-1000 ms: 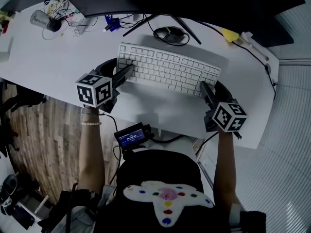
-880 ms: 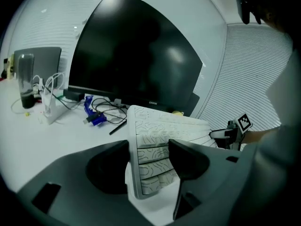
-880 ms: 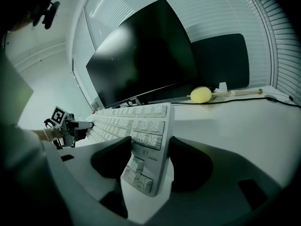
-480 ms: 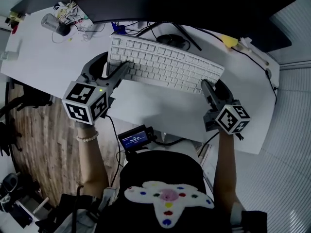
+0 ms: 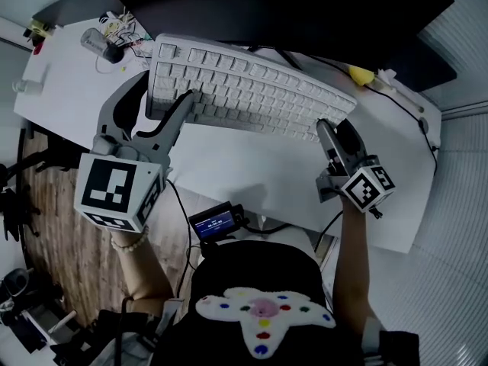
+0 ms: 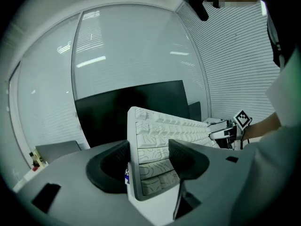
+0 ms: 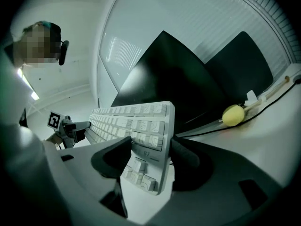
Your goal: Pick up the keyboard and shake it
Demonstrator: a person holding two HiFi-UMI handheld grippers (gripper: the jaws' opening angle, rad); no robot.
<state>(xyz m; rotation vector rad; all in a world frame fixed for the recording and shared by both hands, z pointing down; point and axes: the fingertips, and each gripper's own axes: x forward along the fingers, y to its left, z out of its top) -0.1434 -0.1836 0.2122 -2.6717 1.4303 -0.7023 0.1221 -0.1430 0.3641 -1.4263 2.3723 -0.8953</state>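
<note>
The white keyboard (image 5: 248,96) hangs in the air above the white desk (image 5: 252,178), tilted with its left end raised. My left gripper (image 5: 164,107) is shut on the keyboard's left end (image 6: 153,161), one jaw on the keys and one behind. My right gripper (image 5: 333,132) is shut on its right end (image 7: 150,145), jaws on both faces. In each gripper view the keyboard runs away toward the other gripper.
A large dark monitor (image 5: 290,10) stands behind the keyboard, its stand and cables under it. A yellow ball-like object (image 5: 360,73) (image 7: 233,115) lies at the desk's right rear. Small items and wires (image 5: 107,40) sit at the far left corner. A small screen device (image 5: 216,222) hangs below the desk edge.
The keyboard has risen off the desk, left end higher and closer to the head camera. My left gripper lifted and swung up; the right one barely moved.
</note>
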